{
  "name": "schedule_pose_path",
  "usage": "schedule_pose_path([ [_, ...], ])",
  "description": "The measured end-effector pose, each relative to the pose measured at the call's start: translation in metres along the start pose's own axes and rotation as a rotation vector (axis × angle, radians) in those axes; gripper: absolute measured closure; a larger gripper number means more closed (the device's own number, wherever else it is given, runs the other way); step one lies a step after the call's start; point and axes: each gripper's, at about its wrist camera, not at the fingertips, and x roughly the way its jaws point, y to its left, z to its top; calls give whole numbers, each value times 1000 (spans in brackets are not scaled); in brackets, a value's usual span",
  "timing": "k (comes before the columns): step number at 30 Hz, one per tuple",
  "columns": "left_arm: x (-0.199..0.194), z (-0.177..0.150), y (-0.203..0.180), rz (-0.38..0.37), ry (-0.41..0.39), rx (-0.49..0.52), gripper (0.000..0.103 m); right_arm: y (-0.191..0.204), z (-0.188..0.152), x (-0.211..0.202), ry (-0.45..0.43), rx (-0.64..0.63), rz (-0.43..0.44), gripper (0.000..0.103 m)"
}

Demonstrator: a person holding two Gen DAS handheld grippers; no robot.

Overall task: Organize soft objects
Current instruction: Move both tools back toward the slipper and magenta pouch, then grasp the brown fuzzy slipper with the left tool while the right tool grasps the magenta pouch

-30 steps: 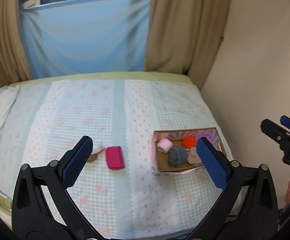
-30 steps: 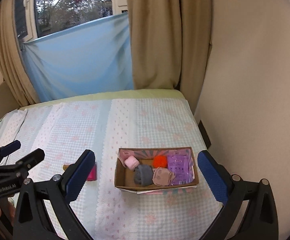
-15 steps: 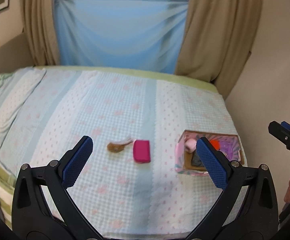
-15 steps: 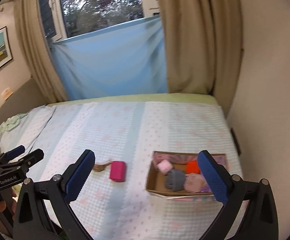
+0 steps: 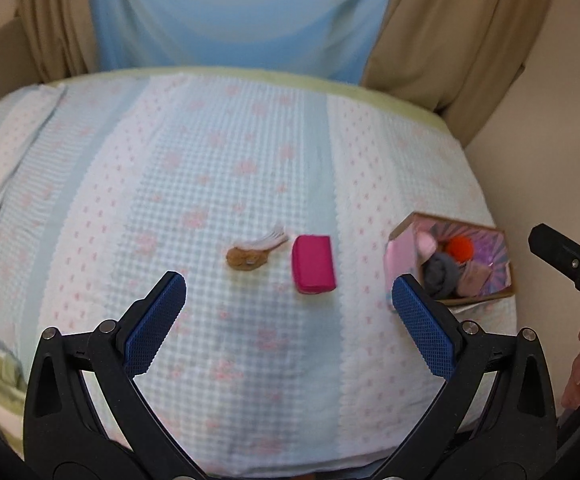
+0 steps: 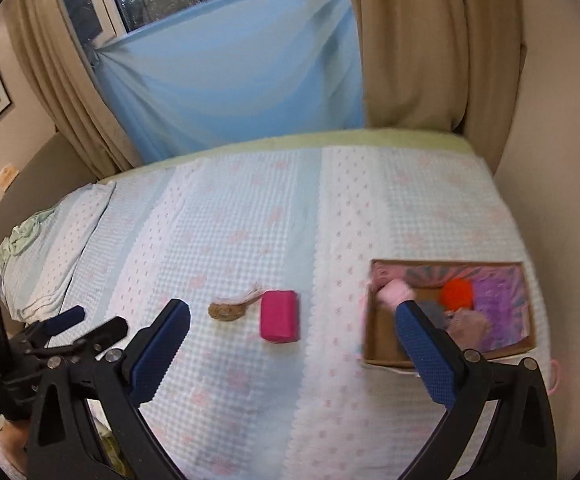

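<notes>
Grippers are both held wide apart above the bed [image 5: 250, 140], nothing between the blue pads: the left gripper [image 5: 290, 296] is aimed at the middle of the checked cover, and the right gripper [image 6: 291, 328] is spread just as wide over the same patch. Two soft pieces are seen loose on the cover: the magenta block [image 5: 313, 263] lies at about 12 o'clock of the left gripper, and the small brown plush [image 5: 248, 257] with a pale tuft lies just beside it, toward 9 o'clock of the block. The cardboard box [image 5: 403, 232] is found at 3 o'clock of the block, near the bed's right edge, already loaded with a pink roll [image 6: 395, 292], an orange pom-pom [image 5: 459, 249], a grey bundle [image 5: 441, 276] and more. The block looks like the natural next pick. A clean grab is best made by lowering the pads straight over its short sides, squeezing gently so it is not crushed, and keeping the plush from being swept along. Blur in the right view means fine alignment cannot be judged there.
</notes>
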Motion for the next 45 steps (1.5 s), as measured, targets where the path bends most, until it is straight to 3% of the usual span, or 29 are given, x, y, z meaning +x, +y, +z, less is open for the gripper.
schedule_pose_path([
  [14,227,12,82,-171,227,58,3,32,-31,214,198,27,-90,1],
  [21,297,-2,96,-226,296,82,10,34,-69,291,285,-50,-114,1],
  [30,331,-6,84,-269,303,128,26,43,-85,346,322,-130,-125,3],
  [32,332,-5,81,-260,292,146,35,42,-85,356,331,-132,-131,13],
  [34,334,-3,78,-234,290,176,47,40,-85,362,350,-129,-136,35],
  [35,334,-3,76,-246,286,188,57,39,-86,366,358,-126,-144,36],
  [40,333,-5,66,-228,278,241,62,38,-87,364,337,-109,-128,48],
  [45,328,-2,68,-231,261,220,64,39,-87,359,323,-93,-129,56],
])
